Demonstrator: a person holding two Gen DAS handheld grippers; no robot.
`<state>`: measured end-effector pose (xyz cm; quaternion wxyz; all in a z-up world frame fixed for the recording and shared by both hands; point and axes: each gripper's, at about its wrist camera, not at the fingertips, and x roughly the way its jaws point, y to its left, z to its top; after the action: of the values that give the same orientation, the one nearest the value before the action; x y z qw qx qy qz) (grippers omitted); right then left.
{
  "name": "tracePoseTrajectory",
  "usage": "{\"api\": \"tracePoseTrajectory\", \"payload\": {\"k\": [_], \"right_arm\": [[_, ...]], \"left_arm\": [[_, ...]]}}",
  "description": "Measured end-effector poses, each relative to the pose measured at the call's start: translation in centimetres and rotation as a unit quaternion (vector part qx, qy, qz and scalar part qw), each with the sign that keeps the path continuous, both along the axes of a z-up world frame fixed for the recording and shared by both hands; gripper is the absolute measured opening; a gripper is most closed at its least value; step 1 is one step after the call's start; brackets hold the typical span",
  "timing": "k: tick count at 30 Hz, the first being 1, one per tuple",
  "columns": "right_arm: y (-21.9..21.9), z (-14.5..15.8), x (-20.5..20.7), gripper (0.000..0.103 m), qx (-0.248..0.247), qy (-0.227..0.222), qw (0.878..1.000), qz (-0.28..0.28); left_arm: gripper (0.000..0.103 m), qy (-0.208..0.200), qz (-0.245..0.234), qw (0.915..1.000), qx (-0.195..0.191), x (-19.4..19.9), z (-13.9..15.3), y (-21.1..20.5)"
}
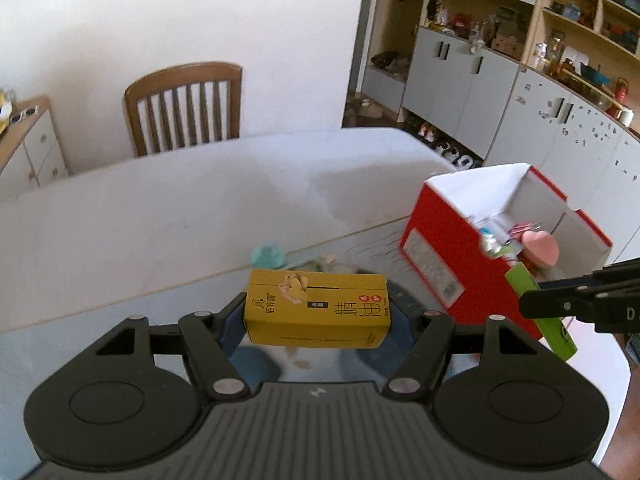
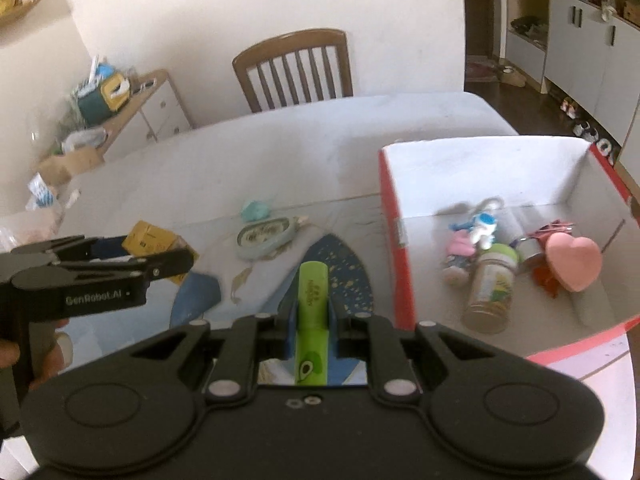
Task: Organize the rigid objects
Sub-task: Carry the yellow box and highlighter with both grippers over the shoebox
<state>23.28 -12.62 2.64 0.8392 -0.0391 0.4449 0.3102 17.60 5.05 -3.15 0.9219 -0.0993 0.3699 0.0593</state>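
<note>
Both grippers angled downward above the table. Left gripper (image 1: 318,312) clamps yellow carton (image 1: 316,310), long axis crosswise between the pads. Right gripper (image 2: 313,316) pinches green tube (image 2: 313,312), long axis pointing forward along the fingers.

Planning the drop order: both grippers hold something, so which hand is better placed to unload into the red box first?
Right: its gripper, shut on the green tube, sits beside the red box.

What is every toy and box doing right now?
Yellow box: held in left gripper, off the table.
Green tube: clamped in right gripper.
Red box: open, things inside.
Jar: lying in the red box.
Pink heart: in the red box.
</note>
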Motion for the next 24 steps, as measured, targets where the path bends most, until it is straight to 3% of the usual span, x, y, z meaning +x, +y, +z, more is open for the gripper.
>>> {"api": "tracePoseTrajectory", "payload": {"k": [10, 24], "right_arm": [[-4.9, 1.4, 2.2, 0.015, 0.016, -0.017, 1.0, -0.015], [-11.9, 0.7, 6.7, 0.015, 0.013, -0.018, 1.0, -0.02]], "left_arm": [[0.071, -0.015, -0.019, 0.9997, -0.005, 2.4, 2.6, -5.0], [0.071, -0.01, -0.021, 0.9997, -0.003, 7.6, 2.9, -11.8]]}}
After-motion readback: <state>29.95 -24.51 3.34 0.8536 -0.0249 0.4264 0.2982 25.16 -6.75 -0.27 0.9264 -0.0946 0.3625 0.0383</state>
